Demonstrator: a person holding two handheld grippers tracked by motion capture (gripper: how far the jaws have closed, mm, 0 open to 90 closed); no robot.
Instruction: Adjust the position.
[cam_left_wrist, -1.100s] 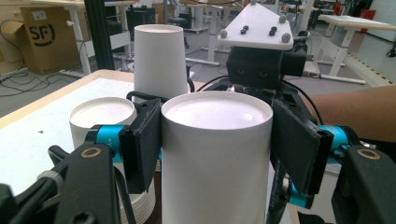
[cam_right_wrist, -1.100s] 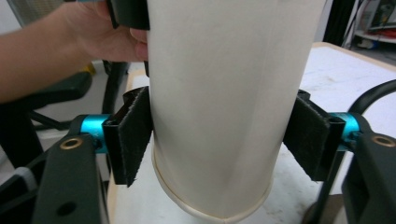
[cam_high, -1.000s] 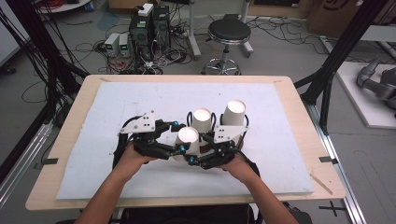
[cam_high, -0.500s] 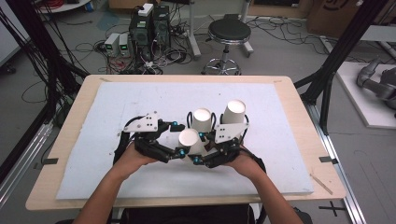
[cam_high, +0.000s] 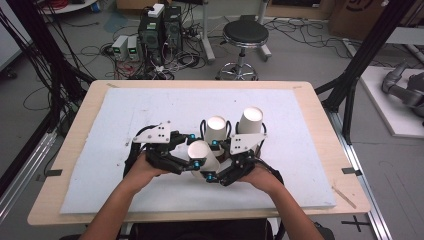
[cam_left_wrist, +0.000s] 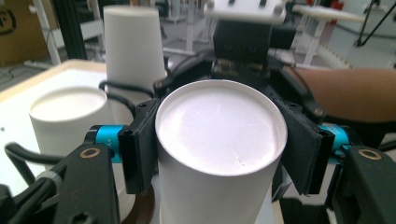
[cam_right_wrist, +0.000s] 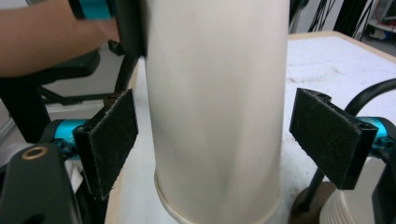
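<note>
The left claw (cam_high: 194, 161) grips the near upside-down paper cup (cam_left_wrist: 219, 140) at the middle of the desk (cam_high: 75, 165), while the right claw (cam_right_wrist: 215, 135) has just opened wide, its pads clear of that cup. This looks like a handover; next, the right claw should withdraw. No writing is readable on the cups.

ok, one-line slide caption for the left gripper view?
Left gripper clamps an upside-down white paper cup; two more white cups stand behind.
</note>
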